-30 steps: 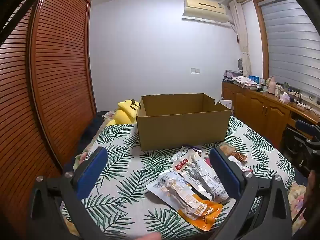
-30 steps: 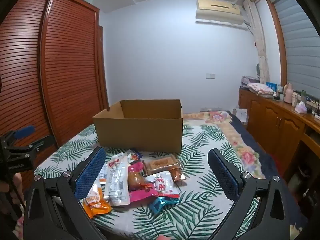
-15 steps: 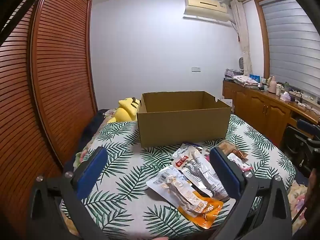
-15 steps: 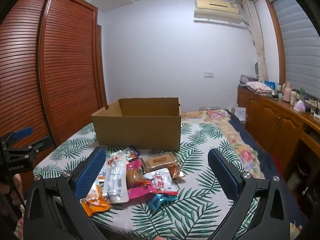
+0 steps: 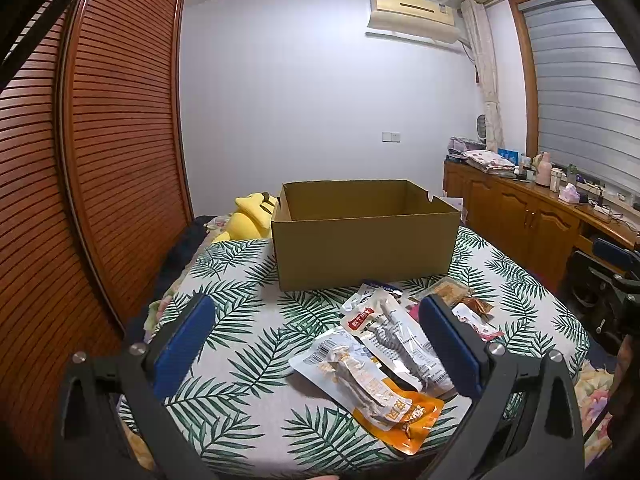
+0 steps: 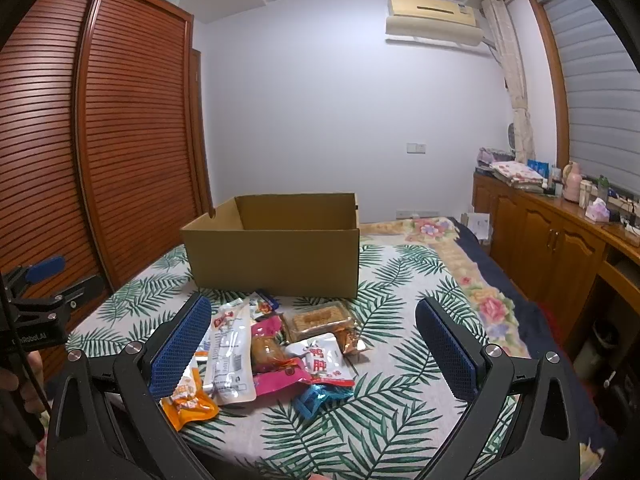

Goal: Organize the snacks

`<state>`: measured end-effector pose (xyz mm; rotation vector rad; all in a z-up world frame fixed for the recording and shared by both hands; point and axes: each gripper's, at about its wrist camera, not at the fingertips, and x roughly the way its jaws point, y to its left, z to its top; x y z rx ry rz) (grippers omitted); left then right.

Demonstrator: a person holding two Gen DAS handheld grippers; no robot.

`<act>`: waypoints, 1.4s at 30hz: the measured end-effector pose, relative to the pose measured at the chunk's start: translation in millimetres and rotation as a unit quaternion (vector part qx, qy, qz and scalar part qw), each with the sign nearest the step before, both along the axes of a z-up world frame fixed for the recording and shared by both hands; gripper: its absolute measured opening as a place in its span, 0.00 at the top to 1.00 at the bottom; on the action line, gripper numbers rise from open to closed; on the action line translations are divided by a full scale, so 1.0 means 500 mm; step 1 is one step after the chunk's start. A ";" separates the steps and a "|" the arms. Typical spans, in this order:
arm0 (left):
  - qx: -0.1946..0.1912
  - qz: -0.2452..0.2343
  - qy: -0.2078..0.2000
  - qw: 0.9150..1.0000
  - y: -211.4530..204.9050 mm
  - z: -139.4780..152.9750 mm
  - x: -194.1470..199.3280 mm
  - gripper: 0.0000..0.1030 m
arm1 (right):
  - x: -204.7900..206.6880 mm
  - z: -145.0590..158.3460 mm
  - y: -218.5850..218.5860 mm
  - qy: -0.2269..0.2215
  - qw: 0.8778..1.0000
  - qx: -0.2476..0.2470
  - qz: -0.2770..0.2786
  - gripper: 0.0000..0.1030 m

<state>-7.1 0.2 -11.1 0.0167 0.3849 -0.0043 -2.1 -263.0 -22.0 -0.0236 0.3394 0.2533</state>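
Note:
An open cardboard box (image 5: 366, 236) stands on the leaf-print cloth; it also shows in the right wrist view (image 6: 276, 252). Several snack packets lie in front of it: an orange-and-clear pouch (image 5: 372, 392), a white pouch with a red label (image 5: 396, 340), a pink packet (image 6: 272, 356), a white-and-red packet (image 6: 324, 360), a clear biscuit pack (image 6: 320, 320) and a blue wrapper (image 6: 320, 396). My left gripper (image 5: 316, 344) is open and empty above the cloth, left of the pouches. My right gripper (image 6: 312, 348) is open and empty above the snack pile.
A yellow plush toy (image 5: 252, 216) lies behind the box on the left. A slatted wooden wardrobe (image 5: 100, 160) stands along the left. A wooden cabinet (image 6: 560, 240) with bottles and cloths runs along the right wall. The other gripper shows at the left edge (image 6: 36, 308).
Both grippers have risen slightly, so the box and snacks sit a little lower in view. Both stay open and empty. Nothing on the cloth has moved.

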 end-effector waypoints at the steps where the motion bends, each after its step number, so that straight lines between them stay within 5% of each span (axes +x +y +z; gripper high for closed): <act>1: 0.000 0.000 0.001 1.000 -0.001 0.000 0.001 0.01 | 0.000 -0.001 0.000 0.000 1.000 0.000 0.000 0.00; 42: -0.004 -0.002 0.000 1.000 -0.003 0.006 -0.005 0.01 | -0.004 -0.004 -0.008 -0.001 1.000 0.000 -0.003 0.00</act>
